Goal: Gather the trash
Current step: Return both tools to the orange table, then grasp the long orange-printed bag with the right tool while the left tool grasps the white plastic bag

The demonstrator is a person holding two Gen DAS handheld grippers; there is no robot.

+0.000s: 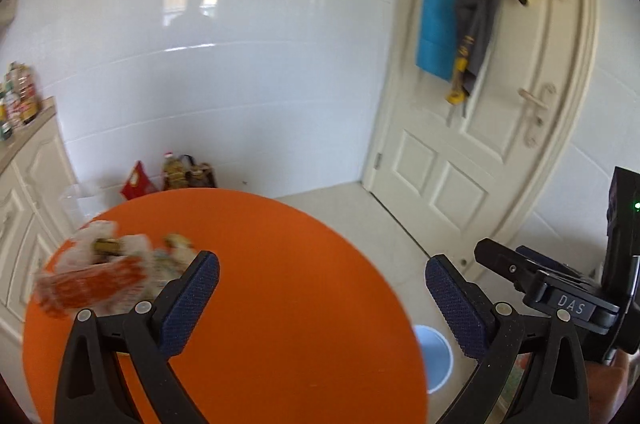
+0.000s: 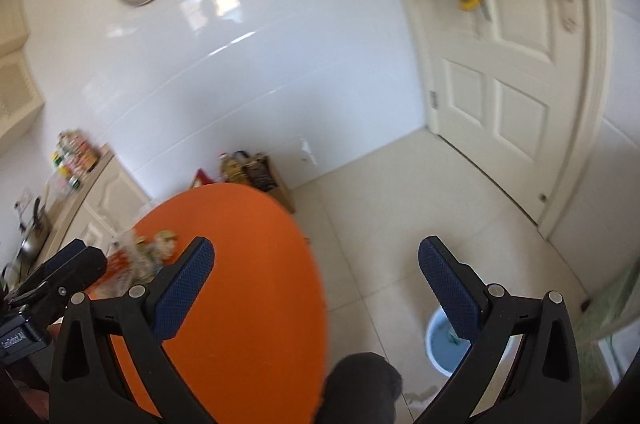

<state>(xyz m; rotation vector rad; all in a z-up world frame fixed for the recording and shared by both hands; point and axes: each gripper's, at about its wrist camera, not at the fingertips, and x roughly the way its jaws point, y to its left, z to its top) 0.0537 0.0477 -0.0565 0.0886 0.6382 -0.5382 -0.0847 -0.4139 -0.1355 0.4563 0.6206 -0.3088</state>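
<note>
A heap of crumpled wrappers, one orange and white, lies blurred on the left side of the round orange table. My left gripper hangs open over the table's middle, right of the heap, with nothing between its blue pads. In the right wrist view my right gripper is open and empty, above the table's right edge and the floor. The wrappers lie to its left. A small white bin with a blue inside stands on the floor by the table; it also shows as the bin in the left view.
A white panelled door with hanging bags stands at the right. A cream cabinet with bottles lines the left wall. Bags and a box sit on the floor behind the table. A person's knee is near the bin.
</note>
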